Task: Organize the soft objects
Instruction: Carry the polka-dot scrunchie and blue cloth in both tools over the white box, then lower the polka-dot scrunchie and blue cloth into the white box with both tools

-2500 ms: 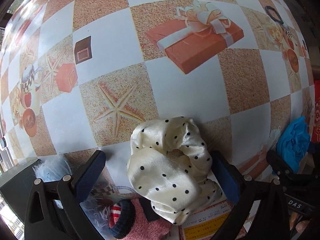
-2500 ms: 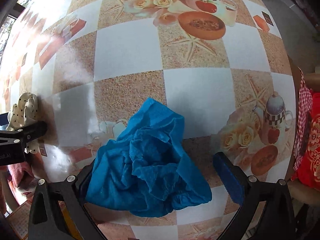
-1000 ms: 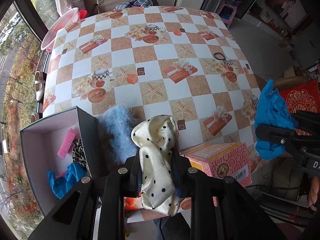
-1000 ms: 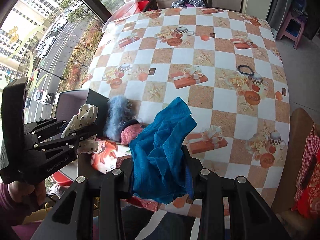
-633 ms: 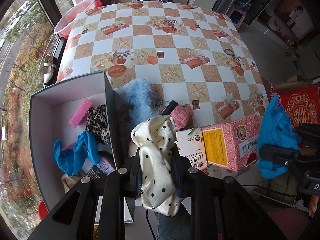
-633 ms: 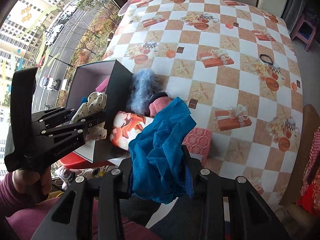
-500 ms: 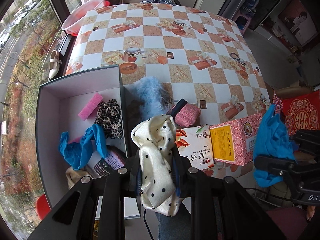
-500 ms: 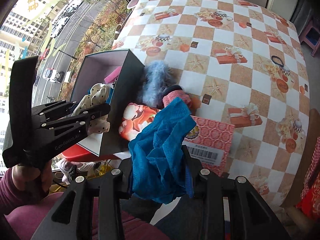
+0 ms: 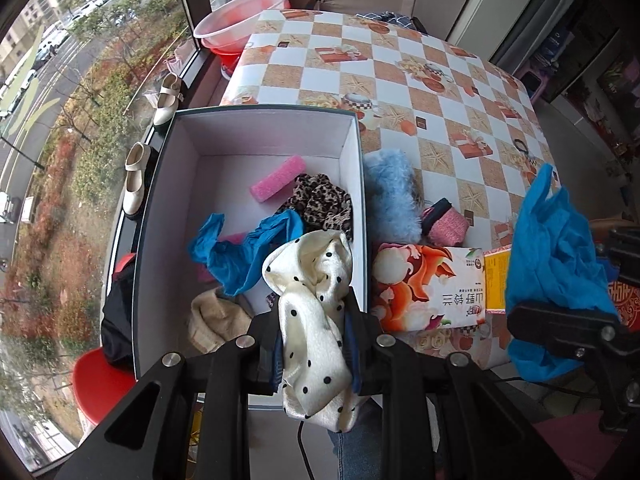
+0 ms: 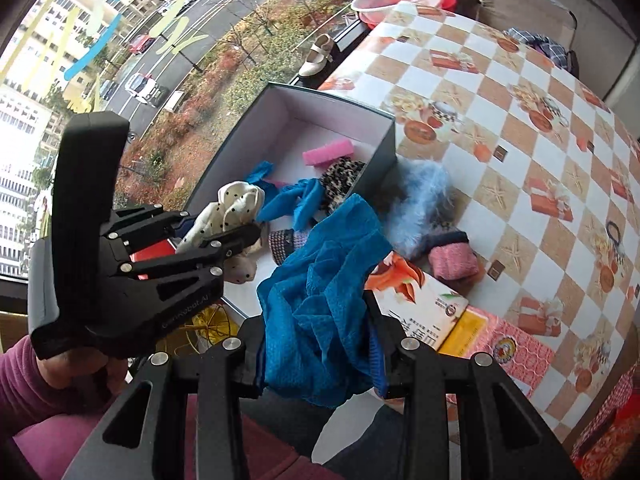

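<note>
My left gripper (image 9: 314, 342) is shut on a cream scrunchie with black dots (image 9: 316, 312), held in the air above the near end of an open dark box with a white inside (image 9: 264, 140). The box holds a pink foam piece (image 9: 278, 178), a leopard-print scrunchie (image 9: 320, 204), a blue cloth (image 9: 248, 252) and a beige knit item (image 9: 214, 320). My right gripper (image 10: 320, 344) is shut on a bunched blue cloth (image 10: 320, 312), hanging above the table's near edge just right of the box (image 10: 320, 120). The left gripper (image 10: 240, 240) shows at the left of the right wrist view.
A fluffy light-blue item (image 9: 390, 196) and a pink knit item (image 9: 448, 226) lie on the checked table (image 9: 400, 60) right of the box. A printed carton (image 9: 430, 288) sits at the near edge. A pink basin (image 9: 242, 16) stands at the far corner. A window is on the left.
Both grippers have swung left along the near table edge with their cloths still gripped. The open box now lies under the left gripper, and the right gripper sits closer to it.
</note>
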Demonstrator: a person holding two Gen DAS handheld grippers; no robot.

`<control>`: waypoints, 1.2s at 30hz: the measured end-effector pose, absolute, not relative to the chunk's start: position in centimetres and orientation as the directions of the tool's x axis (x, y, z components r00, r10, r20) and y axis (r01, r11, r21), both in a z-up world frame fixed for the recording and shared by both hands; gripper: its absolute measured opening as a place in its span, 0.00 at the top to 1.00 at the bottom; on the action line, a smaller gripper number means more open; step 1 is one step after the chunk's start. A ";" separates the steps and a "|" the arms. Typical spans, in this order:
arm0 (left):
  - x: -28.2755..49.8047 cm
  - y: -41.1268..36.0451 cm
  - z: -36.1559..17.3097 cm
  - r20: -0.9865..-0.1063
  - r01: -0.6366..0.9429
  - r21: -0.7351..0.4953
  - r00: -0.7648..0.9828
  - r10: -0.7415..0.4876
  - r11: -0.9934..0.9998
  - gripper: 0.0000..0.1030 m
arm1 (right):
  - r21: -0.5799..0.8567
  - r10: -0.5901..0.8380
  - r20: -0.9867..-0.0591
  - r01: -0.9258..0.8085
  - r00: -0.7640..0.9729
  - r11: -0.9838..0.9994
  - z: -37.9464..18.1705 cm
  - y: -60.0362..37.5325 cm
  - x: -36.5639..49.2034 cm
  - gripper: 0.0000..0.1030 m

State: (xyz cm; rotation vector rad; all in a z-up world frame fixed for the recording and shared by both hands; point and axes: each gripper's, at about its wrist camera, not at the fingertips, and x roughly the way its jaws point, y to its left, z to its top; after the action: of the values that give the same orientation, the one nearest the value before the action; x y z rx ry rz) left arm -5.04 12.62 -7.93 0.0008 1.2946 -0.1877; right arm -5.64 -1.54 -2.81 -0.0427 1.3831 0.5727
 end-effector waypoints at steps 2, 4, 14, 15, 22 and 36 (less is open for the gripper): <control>-5.5 13.3 -8.1 -0.957 0.118 -0.102 0.259 -0.130 0.988 0.75 | 0.303 0.370 -0.926 -0.432 0.077 0.849 -2.4 -0.2 -5.4 0.63; -5.9 14.0 -8.3 -0.958 0.100 -0.101 0.257 -0.124 0.990 0.75 | 0.310 0.384 -0.920 -0.451 0.079 0.837 -2.2 1.2 -5.3 0.63; -6.7 15.9 -8.6 -0.958 0.035 -0.108 0.265 -0.114 0.994 0.74 | 0.314 0.383 -0.922 -0.486 0.048 0.816 -3.0 3.4 -5.9 0.63; -6.7 16.0 -8.6 -0.958 0.033 -0.110 0.264 -0.114 0.993 0.74 | 0.314 0.383 -0.923 -0.484 0.047 0.817 -3.0 3.4 -5.9 0.63; -6.7 16.0 -8.7 -0.957 0.031 -0.112 0.264 -0.116 0.993 0.74 | 0.313 0.377 -0.926 -0.489 0.035 0.814 -3.3 3.9 -5.7 0.63; -6.6 16.6 -9.4 -0.960 -0.001 -0.128 0.251 -0.124 0.992 0.74 | 0.306 0.359 -0.933 -0.510 0.006 0.804 -3.9 4.8 -5.3 0.63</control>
State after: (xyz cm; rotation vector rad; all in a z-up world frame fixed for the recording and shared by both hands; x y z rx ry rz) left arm -6.57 16.56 -9.36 -0.1102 1.3156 -0.0835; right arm -5.33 4.82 -3.89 -0.1325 1.4094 0.6832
